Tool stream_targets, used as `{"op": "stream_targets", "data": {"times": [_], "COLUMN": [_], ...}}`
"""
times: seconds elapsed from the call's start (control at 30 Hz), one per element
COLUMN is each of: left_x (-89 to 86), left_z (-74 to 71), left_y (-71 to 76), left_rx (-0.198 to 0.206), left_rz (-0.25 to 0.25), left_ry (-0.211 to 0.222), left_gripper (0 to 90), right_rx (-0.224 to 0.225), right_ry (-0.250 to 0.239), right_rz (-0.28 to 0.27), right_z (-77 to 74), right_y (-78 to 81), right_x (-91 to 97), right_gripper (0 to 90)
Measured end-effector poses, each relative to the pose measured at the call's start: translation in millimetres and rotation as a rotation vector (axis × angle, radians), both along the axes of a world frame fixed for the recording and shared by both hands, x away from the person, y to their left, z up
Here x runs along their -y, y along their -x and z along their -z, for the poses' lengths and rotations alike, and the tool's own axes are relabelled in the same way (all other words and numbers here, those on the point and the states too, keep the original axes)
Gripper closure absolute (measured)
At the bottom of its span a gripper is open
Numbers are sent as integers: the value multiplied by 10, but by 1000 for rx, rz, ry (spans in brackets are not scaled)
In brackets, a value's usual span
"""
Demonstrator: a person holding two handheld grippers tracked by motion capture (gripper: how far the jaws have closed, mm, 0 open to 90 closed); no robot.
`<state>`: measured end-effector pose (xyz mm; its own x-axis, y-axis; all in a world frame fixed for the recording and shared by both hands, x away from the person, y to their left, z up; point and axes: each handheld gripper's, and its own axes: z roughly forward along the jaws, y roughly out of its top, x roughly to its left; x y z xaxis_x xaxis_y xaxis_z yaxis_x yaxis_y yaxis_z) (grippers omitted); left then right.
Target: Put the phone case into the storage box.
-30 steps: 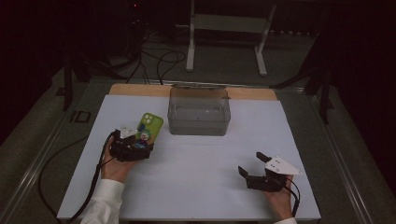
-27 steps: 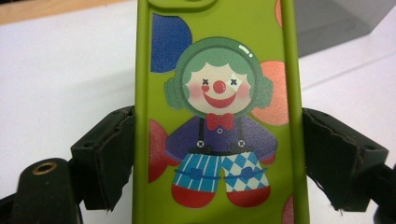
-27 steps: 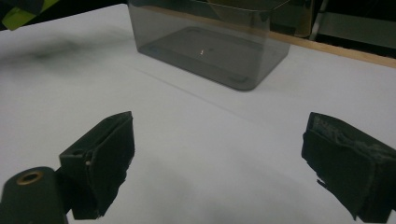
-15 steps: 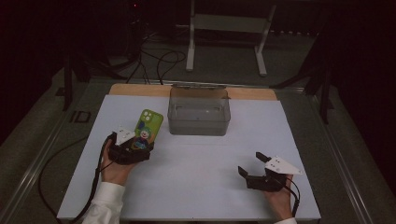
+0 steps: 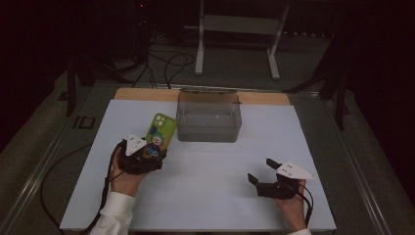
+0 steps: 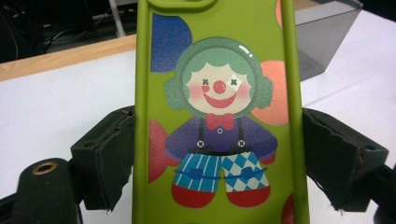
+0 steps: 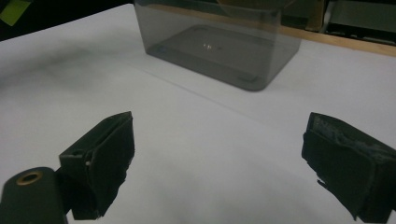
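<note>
A wide stretch of bare white sheet (image 5: 215, 186) is left open between the left gripper (image 5: 147, 155) and the right gripper (image 5: 262, 171), which are held well apart. The way forward is blocked at the centre by a smoky plastic bin (image 5: 209, 117), open at the top. A green phone case (image 5: 159, 137), clamped in the left gripper, is seen just beside the bin's left wall. Open sheet is left on both flanks of the bin.

**Materials and finishes on the table**

The green phone case (image 6: 219, 116) is seen as smooth, matt plastic with a printed clown. The box (image 5: 209, 117) is made of clear, smoky, glossy plastic. The table sheet (image 5: 215, 196) looks matt white, edged by bare wood (image 5: 147, 94). The jaw pads are worn, rough foam.
</note>
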<state>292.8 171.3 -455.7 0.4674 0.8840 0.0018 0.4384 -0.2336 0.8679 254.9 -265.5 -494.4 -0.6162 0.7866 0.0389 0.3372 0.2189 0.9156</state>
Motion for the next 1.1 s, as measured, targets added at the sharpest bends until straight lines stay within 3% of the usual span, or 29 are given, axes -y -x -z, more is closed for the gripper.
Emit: {"op": "stream_targets", "data": {"times": [0.27, 0.6, 1.1], "left_x": [48, 95, 185], "left_z": [-16, -34, -22], "left_y": [19, 27, 41], "left_rx": [14, 18, 28], "left_rz": [17, 30, 49], "left_ry": [4, 25, 26], "left_gripper": [158, 158, 158], "right_rx": [16, 0, 1], "right_ry": [14, -48, -58], "right_rz": [-24, -43, -69], "right_z": [-155, -298, -444], "right_y": [-7, -88, -165], "right_x": [-98, -187, -346], "right_gripper": [93, 93, 93]}}
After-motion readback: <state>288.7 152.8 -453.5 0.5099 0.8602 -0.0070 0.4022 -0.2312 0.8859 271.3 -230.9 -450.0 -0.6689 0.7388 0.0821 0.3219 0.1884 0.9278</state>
